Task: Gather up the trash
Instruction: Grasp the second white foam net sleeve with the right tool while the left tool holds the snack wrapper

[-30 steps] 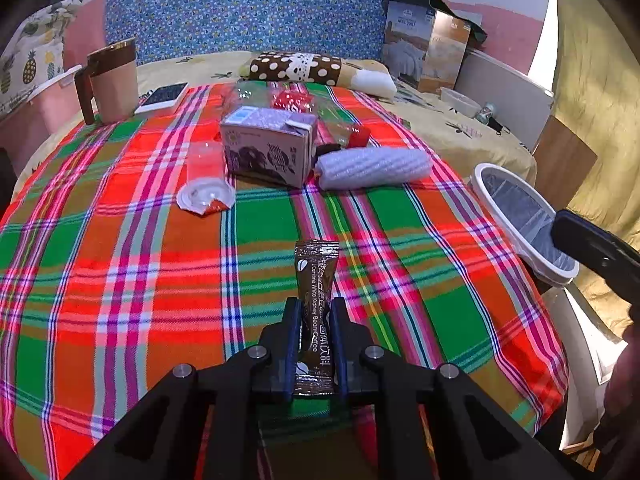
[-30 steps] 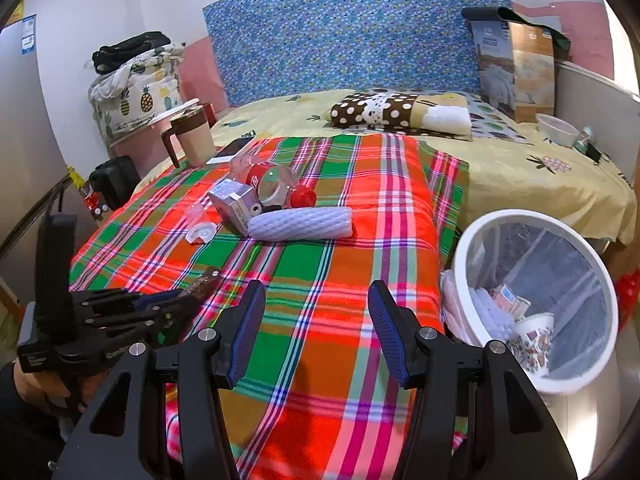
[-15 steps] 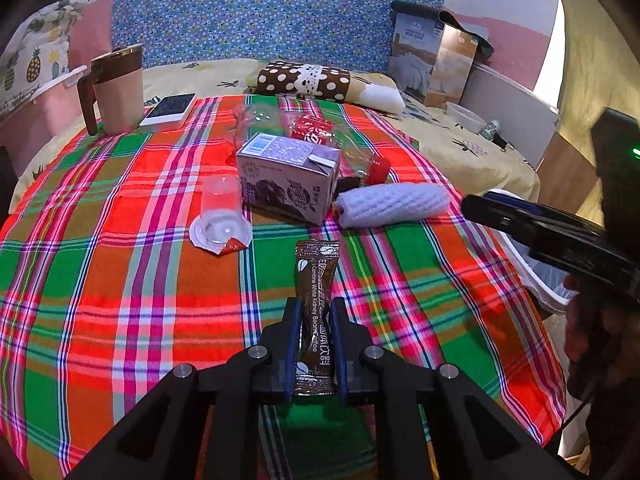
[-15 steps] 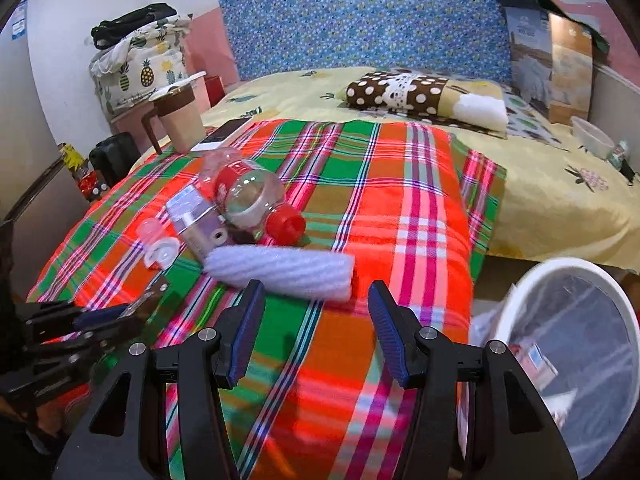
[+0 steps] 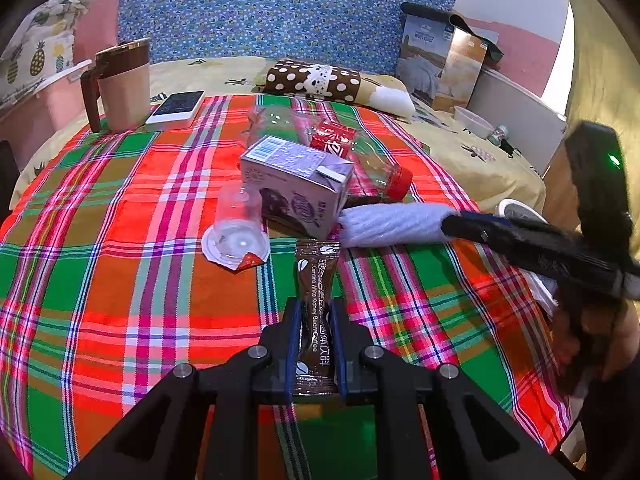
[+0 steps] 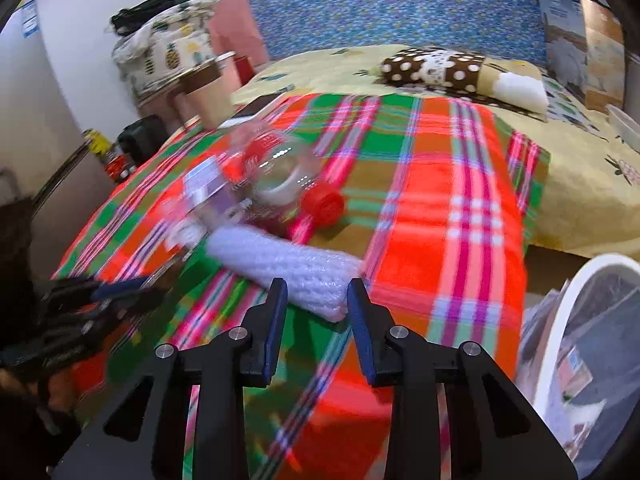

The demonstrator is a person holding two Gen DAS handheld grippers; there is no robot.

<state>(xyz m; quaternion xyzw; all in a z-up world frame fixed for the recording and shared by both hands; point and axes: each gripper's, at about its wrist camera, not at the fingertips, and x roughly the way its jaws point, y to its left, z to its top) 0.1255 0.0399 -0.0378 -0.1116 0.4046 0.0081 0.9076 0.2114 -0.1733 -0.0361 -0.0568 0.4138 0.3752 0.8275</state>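
Left gripper point(image 5: 314, 332) pinching brown coffee sachet point(image 5: 316, 300) at lower centre, right gripper point(image 6: 318, 300) spread around near end of white foam sleeve point(image 6: 288, 268) mid-frame, purple carton point(image 5: 296, 186) and clear bottle point(image 5: 372, 160) beyond, white bin point(image 6: 560, 344) lower right.

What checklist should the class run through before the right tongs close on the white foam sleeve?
1. Right tongs open: ok.
2. White foam sleeve lined up between the fingers: ok; its near end sits at the fingertips.
3. Sleeve free of the plastic bottle and the milk carton: cannot tell, its far end lies against them.
4. Left tongs grip on the coffee sachet: ok.
5. Trash bin within reach: ok, beside the bed edge.
6. View sharp enough to aim: not ok, blurred.
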